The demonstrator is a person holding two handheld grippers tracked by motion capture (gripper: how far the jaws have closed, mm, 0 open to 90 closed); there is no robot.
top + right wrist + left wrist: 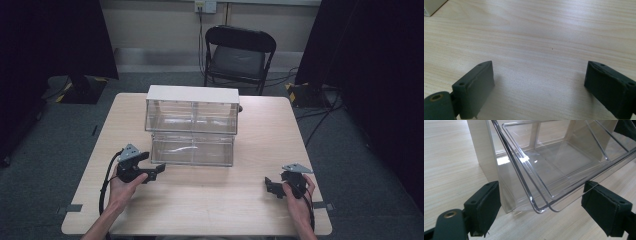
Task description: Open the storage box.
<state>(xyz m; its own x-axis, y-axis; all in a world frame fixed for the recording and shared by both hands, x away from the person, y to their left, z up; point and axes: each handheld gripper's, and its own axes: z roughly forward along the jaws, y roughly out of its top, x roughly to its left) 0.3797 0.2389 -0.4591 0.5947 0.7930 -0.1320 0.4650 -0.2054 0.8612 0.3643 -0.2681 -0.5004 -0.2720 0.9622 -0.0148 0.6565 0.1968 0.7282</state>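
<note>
A two-tier drawer cabinet (192, 112) with a white top and clear plastic drawers stands in the middle of the table. Its lower drawer (192, 149) is pulled out toward me. My left gripper (159, 170) is open at the drawer's front left corner; in the left gripper view the drawer's clear rounded corner (541, 208) lies between the two black pads (484, 205), apart from both. My right gripper (270, 186) is open near the table's front right, held by a hand, over bare wood (536, 50) with nothing between its pads (475, 87).
The light wooden table (200, 200) has free room in front of the cabinet and on both sides. A black folding chair (237, 52) stands behind the table. Dark curtains hang at both sides, and cables run over the grey floor.
</note>
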